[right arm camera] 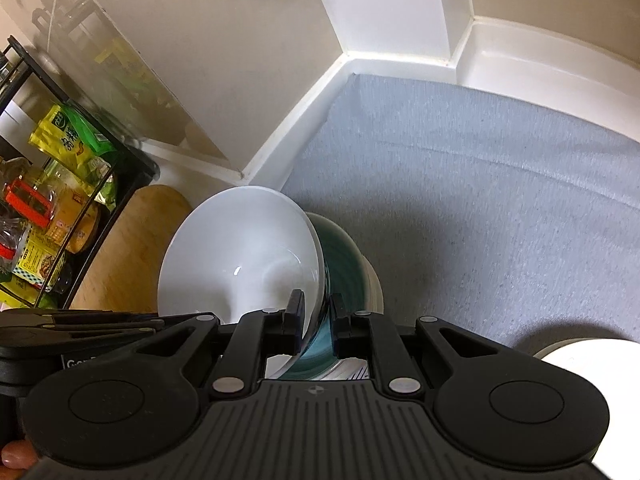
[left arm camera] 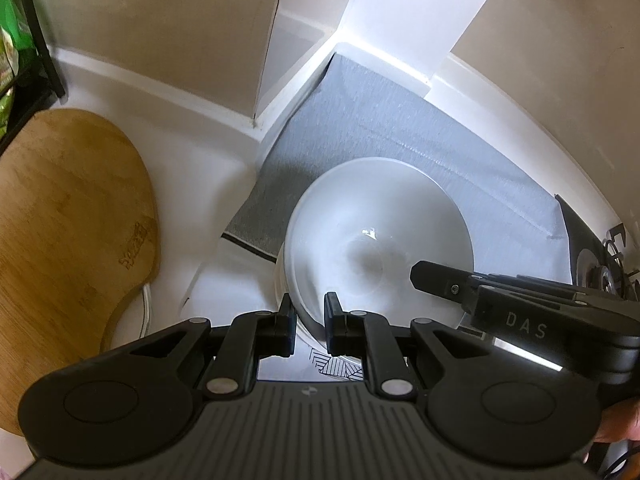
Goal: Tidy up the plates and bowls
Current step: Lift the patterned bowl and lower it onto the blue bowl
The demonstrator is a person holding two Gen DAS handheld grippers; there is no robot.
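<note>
White bowl (left arm camera: 376, 240): on top of a stack, above the teal bowl (right arm camera: 340, 248), at the near edge of the grey mat (left arm camera: 400, 132).
Left gripper (left arm camera: 310, 320): jaws clenched on the white bowl's near rim.
Right gripper (right arm camera: 316, 320): jaws clenched on the rim at the opposite side.
Handling: likely stiff, glazed, slippery, fragile; the rim is the best hold, kept level.
Table (left arm camera: 208, 184): white, left of the mat.
</note>
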